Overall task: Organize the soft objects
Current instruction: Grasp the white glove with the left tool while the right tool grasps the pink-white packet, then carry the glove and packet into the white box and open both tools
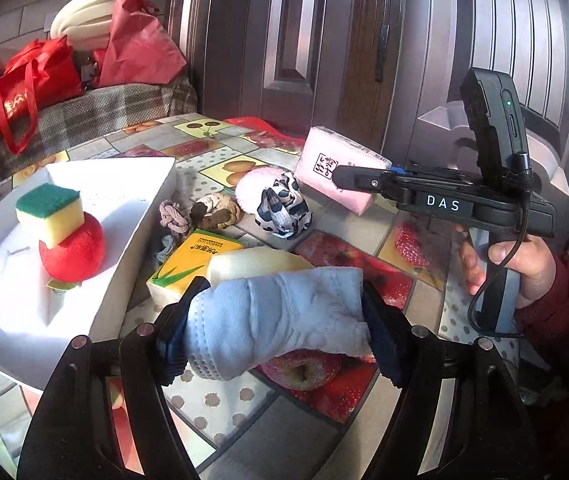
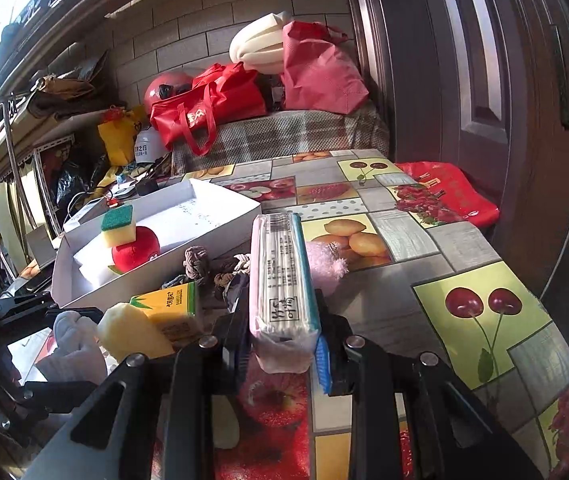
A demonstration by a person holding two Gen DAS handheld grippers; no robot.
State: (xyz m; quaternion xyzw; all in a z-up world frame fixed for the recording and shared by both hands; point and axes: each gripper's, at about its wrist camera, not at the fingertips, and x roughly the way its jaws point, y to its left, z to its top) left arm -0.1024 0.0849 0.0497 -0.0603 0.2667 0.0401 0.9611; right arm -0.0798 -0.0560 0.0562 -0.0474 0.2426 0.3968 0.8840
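1. Left wrist view: the left gripper (image 1: 276,320) has its fingers (image 1: 176,340) clenched on a pale blue sock (image 1: 280,316), held above the desk (image 1: 224,404) just right of the white tray (image 1: 140,236), which holds a sponge (image 1: 50,214) on a red plush apple (image 1: 74,254).
2. Right wrist view: the right gripper (image 2: 282,350) fingers (image 2: 322,364) grasp a pink tissue pack (image 2: 282,280), raised over the desk; a yellow tissue pack (image 2: 172,308) lies just left of it.

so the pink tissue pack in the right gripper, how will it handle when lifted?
The pink tissue pack, clamped at one end by the right gripper, probably squashes under grip since its wrapper bulges there. It likely sags a little at the far end. The plastic film looks smooth, so it may slip.
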